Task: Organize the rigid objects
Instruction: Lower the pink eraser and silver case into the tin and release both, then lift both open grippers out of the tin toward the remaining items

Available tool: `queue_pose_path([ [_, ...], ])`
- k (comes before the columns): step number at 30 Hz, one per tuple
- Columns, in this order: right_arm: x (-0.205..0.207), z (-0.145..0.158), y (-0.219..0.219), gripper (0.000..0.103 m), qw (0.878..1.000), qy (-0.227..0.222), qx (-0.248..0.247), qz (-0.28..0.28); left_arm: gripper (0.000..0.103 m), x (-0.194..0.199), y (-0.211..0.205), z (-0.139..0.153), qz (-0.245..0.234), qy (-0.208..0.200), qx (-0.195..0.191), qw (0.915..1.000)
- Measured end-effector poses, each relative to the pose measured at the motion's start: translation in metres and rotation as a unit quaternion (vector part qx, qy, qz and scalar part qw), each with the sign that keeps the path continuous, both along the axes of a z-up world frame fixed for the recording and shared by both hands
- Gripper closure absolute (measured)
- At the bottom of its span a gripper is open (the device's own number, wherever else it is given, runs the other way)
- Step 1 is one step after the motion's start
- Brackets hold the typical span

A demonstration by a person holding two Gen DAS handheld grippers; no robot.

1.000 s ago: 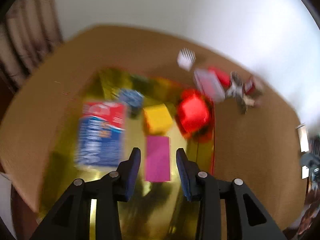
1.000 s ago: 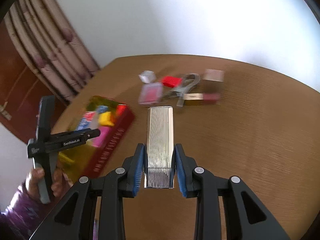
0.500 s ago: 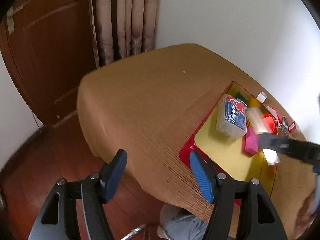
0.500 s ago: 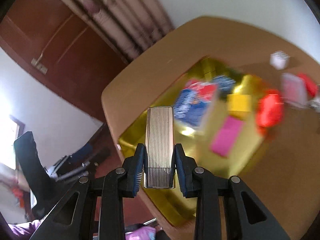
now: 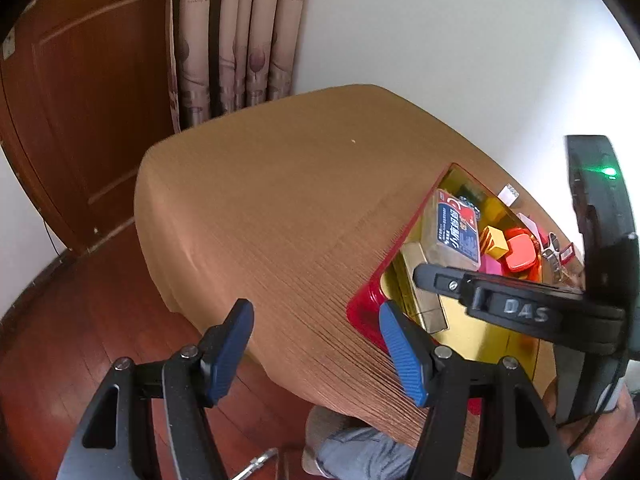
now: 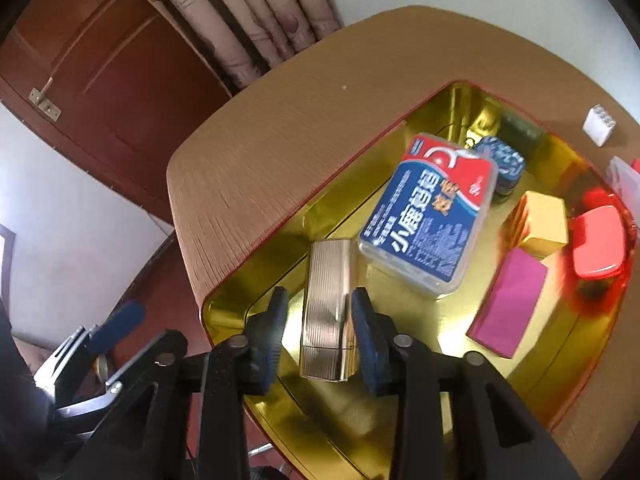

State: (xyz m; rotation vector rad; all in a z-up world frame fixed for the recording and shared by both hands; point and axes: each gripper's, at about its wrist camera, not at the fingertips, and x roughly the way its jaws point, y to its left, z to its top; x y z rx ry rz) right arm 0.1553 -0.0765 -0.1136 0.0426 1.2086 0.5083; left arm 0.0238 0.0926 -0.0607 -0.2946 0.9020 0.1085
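A gold tray with a red rim (image 6: pixel 224 292) lies on the tan table. In it are a ribbed silver box (image 6: pixel 326 308), a blue and red clear box (image 6: pixel 430 216), a yellow block (image 6: pixel 544 220), a pink block (image 6: pixel 510 306), a red case (image 6: pixel 598 242) and a dark blue object (image 6: pixel 502 160). My right gripper (image 6: pixel 320 334) is open, its jaws either side of the silver box, which lies on the tray floor. My left gripper (image 5: pixel 316 348) is open and empty, off the table's near edge, left of the tray (image 5: pixel 362 312).
A white block (image 6: pixel 598 124) and other small items lie on the table beyond the tray. A wooden door (image 5: pixel 80 120) and curtains (image 5: pixel 236 32) stand behind the table. The floor (image 5: pixel 60 340) is red wood. The person's leg shows below the table edge.
My right gripper has lowered the silver box into the tray and its jaws have opened off it. My left gripper has stayed off the table's edge, open.
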Motion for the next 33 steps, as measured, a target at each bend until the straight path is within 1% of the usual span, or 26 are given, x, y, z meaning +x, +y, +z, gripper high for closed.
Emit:
queue_pose_path([
  [1, -0.005, 0.007, -0.005, 0.060, 1.000, -0.008, 0.014, -0.004, 0.036, -0.001, 0.001, 0.000, 0.002, -0.002, -0.003, 1.0000],
  [2, -0.010, 0.013, -0.011, 0.059, 1.000, -0.020, 0.022, -0.009, 0.036, -0.003, 0.003, 0.001, 0.006, -0.007, -0.006, 0.9999],
  [3, -0.018, 0.021, -0.018, 0.058, 0.999, -0.039, 0.029, -0.014, 0.036, -0.004, 0.003, 0.002, 0.007, -0.009, -0.008, 0.9999],
  [5, -0.041, 0.041, -0.043, 0.053, 0.995, -0.088, 0.039, -0.030, 0.036, -0.004, 0.002, 0.004, 0.001, -0.013, -0.010, 0.9999],
  [6, -0.054, 0.048, -0.062, 0.045, 0.992, -0.116, 0.033, -0.046, 0.036, -0.005, 0.000, 0.005, -0.002, -0.016, -0.007, 0.9998],
  [7, -0.067, 0.053, -0.081, 0.038, 0.987, -0.143, 0.013, -0.065, 0.036, -0.006, -0.003, 0.006, -0.007, -0.019, -0.001, 0.9998],
  [9, -0.093, 0.055, -0.122, 0.037, 0.975, -0.192, -0.043, -0.106, 0.036, -0.008, -0.015, 0.010, -0.033, -0.024, 0.009, 0.9991],
  [10, -0.099, 0.051, -0.138, 0.037, 0.969, -0.204, -0.068, -0.121, 0.036, -0.008, -0.021, 0.012, -0.047, -0.026, 0.012, 0.9985],
  [11, -0.106, 0.045, -0.162, 0.037, 0.962, -0.208, -0.106, -0.139, 0.036, -0.009, -0.030, 0.014, -0.064, -0.029, 0.016, 0.9974],
  [12, -0.113, 0.037, -0.188, 0.037, 0.956, -0.199, -0.143, -0.159, 0.036, -0.010, -0.041, 0.016, -0.087, -0.033, 0.022, 0.9954],
  [14, -0.126, 0.027, -0.237, 0.037, 0.947, -0.186, -0.179, -0.192, 0.036, -0.013, -0.063, 0.020, -0.128, -0.032, 0.038, 0.9905],
  [15, -0.133, 0.022, -0.261, 0.037, 0.940, -0.181, -0.196, -0.212, 0.036, -0.014, -0.080, 0.023, -0.149, -0.029, 0.057, 0.9867],
  [17, -0.142, 0.015, -0.299, 0.035, 0.927, -0.174, -0.232, -0.238, 0.036, -0.013, -0.105, 0.029, -0.177, -0.025, 0.076, 0.9809],
  [19, -0.154, 0.009, -0.329, 0.025, 0.915, -0.171, -0.261, -0.256, 0.036, -0.006, -0.129, 0.038, -0.206, -0.022, 0.074, 0.9754],
  [22, -0.167, 0.003, -0.370, 0.024, 0.905, -0.168, -0.270, -0.284, 0.036, 0.014, -0.159, 0.057, -0.241, -0.016, 0.066, 0.9681],
  [24, -0.172, 0.001, -0.384, 0.021, 0.904, -0.171, -0.260, -0.295, 0.036, 0.037, -0.178, 0.073, -0.257, -0.004, 0.038, 0.9658],
  [25, -0.174, -0.001, -0.389, 0.018, 0.905, -0.171, -0.249, -0.300, 0.036, 0.054, -0.186, 0.083, -0.265, 0.003, 0.013, 0.9643],
  [26, -0.175, -0.004, -0.394, 0.018, 0.907, -0.170, -0.236, -0.304, 0.036, 0.066, -0.193, 0.088, -0.268, 0.009, -0.001, 0.9635],
  [28, -0.173, -0.010, -0.402, 0.017, 0.912, -0.160, -0.217, -0.308, 0.036, 0.112, -0.215, 0.098, -0.277, 0.040, -0.023, 0.9597],
  [29, -0.171, -0.009, -0.405, 0.017, 0.914, -0.160, -0.211, -0.307, 0.036, 0.123, -0.223, 0.100, -0.276, 0.044, -0.025, 0.9599],
  [30, -0.171, -0.008, -0.407, 0.016, 0.915, -0.166, -0.202, -0.306, 0.036, 0.143, -0.235, 0.100, -0.275, 0.052, -0.021, 0.9599],
  [32, -0.174, -0.007, -0.407, 0.014, 0.917, -0.172, -0.192, -0.304, 0.036, 0.179, -0.263, 0.091, -0.281, 0.088, 0.001, 0.9557],
  [33, -0.174, -0.009, -0.406, 0.014, 0.919, -0.173, -0.186, -0.303, 0.036, 0.189, -0.273, 0.087, -0.278, 0.095, 0.014, 0.9557],
])
